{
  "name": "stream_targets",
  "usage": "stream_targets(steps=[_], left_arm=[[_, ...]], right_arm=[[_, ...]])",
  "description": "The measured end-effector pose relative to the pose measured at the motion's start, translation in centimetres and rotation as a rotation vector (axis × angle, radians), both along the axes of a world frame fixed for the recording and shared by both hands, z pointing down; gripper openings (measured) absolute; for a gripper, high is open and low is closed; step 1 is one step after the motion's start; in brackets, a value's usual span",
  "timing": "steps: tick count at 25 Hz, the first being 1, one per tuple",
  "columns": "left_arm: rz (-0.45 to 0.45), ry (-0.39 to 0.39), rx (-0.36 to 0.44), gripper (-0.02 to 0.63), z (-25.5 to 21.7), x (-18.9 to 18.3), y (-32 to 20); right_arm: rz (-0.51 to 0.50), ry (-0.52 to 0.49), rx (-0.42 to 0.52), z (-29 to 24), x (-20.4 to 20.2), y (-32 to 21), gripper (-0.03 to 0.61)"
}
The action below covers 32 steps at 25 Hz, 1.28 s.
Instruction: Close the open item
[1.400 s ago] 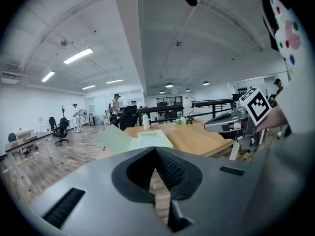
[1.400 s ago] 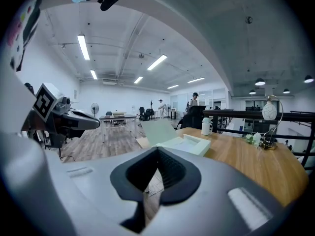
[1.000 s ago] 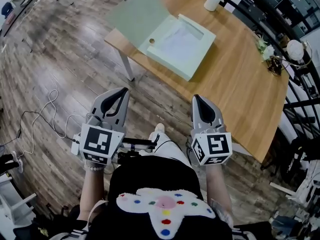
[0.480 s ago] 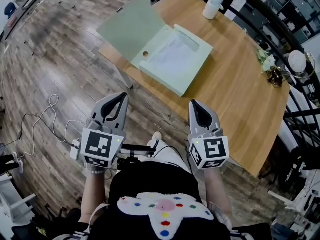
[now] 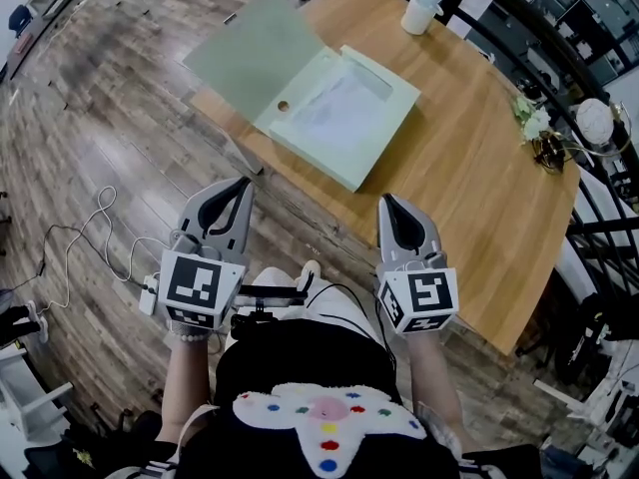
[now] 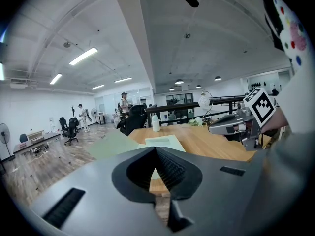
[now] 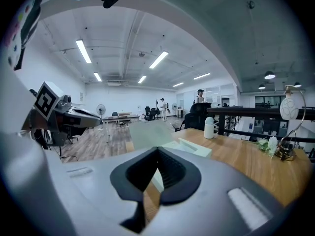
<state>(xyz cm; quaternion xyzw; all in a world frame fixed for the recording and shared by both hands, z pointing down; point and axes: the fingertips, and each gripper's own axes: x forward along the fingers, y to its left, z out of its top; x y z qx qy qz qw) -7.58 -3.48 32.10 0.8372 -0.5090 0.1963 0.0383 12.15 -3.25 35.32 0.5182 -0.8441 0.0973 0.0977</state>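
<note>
A pale green box file lies open on the wooden table, with white papers inside its tray. Its flat lid is swung out to the left, past the table's edge. The file also shows low in the left gripper view and in the right gripper view. My left gripper and right gripper are held side by side in front of the person's body, short of the table and well apart from the file. Both are shut with nothing between the jaws.
A white bottle stands at the table's far end. A small plant and a round lamp sit at the right by a dark railing. A cable lies on the wooden floor at the left. Office chairs and people stand far off.
The view has drawn a little closer to the table, and the file sits slightly lower and further left in the picture. Both grippers keep their place and stay shut.
</note>
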Motion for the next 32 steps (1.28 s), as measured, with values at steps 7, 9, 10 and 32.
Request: stream_targets(steps=[7,9,10,32], left_arm=[[0.008,-0.003,-0.013,0.006,0.2,0.1,-0.7],[0.012,-0.001,-0.017,0.006,0.4,0.0,-1.2],[0.013,0.001,-0.018,0.006,0.6,0.0,-1.5],[-0.059,0.092,-0.052,0.006,2.5,-6.5,-11.0]], right_arm=[[0.024,0.000,-0.026,0.9,0.4,-0.7,0.006],[0.035,0.007,-0.036,1.4,0.5,-1.2,0.006],[0.041,0.008,-0.041,1.7,0.5,-1.4,0.006],[0.118,0.003,-0.111,4.1,-1.5,-7.4,0.006]])
